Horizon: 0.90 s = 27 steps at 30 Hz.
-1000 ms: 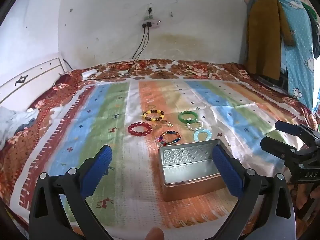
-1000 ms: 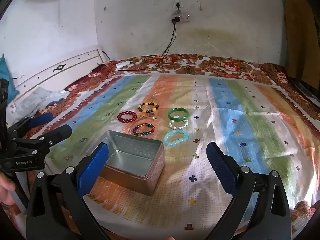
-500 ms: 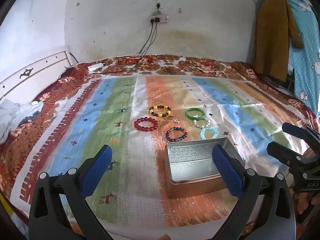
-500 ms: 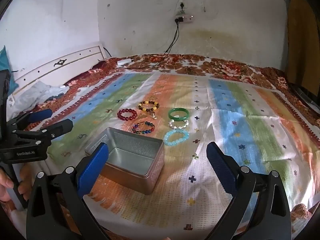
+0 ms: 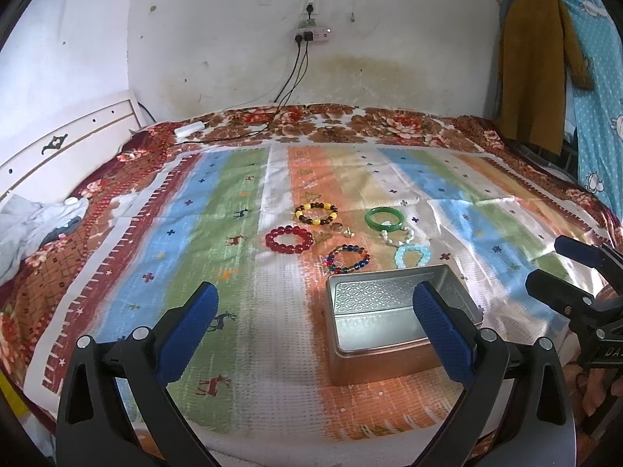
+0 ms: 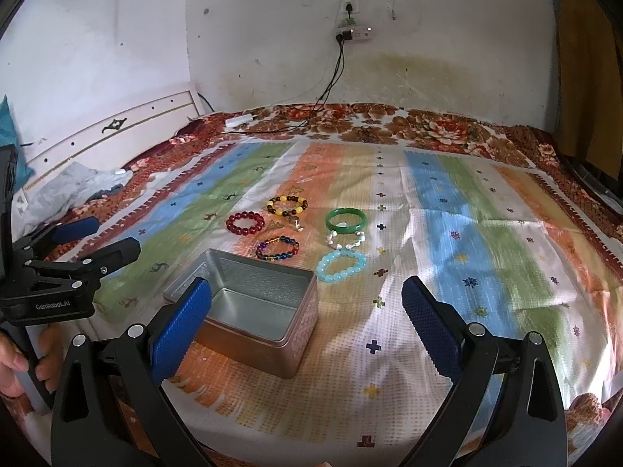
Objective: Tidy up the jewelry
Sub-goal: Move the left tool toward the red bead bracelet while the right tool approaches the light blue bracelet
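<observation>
An open, empty metal tin (image 5: 393, 327) (image 6: 249, 311) stands on the striped bedspread. Beyond it lie several bracelets: red beads (image 5: 289, 239) (image 6: 245, 223), yellow-and-brown beads (image 5: 315, 213) (image 6: 287, 206), multicoloured beads (image 5: 347, 260) (image 6: 277, 248), a green bangle (image 5: 383, 219) (image 6: 346, 221), a pearl bracelet (image 5: 397, 236) (image 6: 345, 239) and light blue beads (image 5: 412, 255) (image 6: 342, 266). Small ring-like pieces (image 5: 342, 229) lie between them. My left gripper (image 5: 315, 327) is open and empty, above the bed's near edge. My right gripper (image 6: 307, 323) is open and empty, right of the tin.
The bed meets a white wall with a power strip (image 5: 311, 34) and hanging cables. A white headboard (image 5: 58, 148) and crumpled cloth (image 5: 35, 225) are at the left. Clothes (image 5: 537, 74) hang at the right. A white charger (image 5: 189, 130) lies on the bed's far edge.
Both views have tilted up and shifted slightly; the tin and bracelets sit a little further right in the left view. Both grippers stay open and empty.
</observation>
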Each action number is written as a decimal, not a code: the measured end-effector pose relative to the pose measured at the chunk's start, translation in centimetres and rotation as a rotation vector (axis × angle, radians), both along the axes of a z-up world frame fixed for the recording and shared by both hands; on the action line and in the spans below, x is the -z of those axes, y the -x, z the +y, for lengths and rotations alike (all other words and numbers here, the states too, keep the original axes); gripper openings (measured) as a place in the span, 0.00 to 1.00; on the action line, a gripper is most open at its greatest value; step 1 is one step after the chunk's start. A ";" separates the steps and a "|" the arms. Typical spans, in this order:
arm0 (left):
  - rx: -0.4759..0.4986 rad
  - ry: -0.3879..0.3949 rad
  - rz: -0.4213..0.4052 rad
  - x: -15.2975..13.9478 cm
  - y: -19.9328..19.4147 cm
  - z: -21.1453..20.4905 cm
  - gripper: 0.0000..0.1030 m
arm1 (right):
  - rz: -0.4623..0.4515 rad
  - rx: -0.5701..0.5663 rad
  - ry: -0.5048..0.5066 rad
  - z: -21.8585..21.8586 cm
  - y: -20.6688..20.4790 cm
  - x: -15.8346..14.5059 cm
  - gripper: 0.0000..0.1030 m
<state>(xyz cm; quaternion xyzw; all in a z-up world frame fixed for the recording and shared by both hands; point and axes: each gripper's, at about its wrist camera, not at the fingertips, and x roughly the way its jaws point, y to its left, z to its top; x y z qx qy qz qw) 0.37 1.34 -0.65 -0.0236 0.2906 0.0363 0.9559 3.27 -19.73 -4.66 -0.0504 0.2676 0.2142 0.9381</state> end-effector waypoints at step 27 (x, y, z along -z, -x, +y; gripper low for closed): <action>0.002 0.007 0.011 0.2 0.0 0.1 0.95 | 0.002 0.007 0.005 0.1 -0.3 0.4 0.96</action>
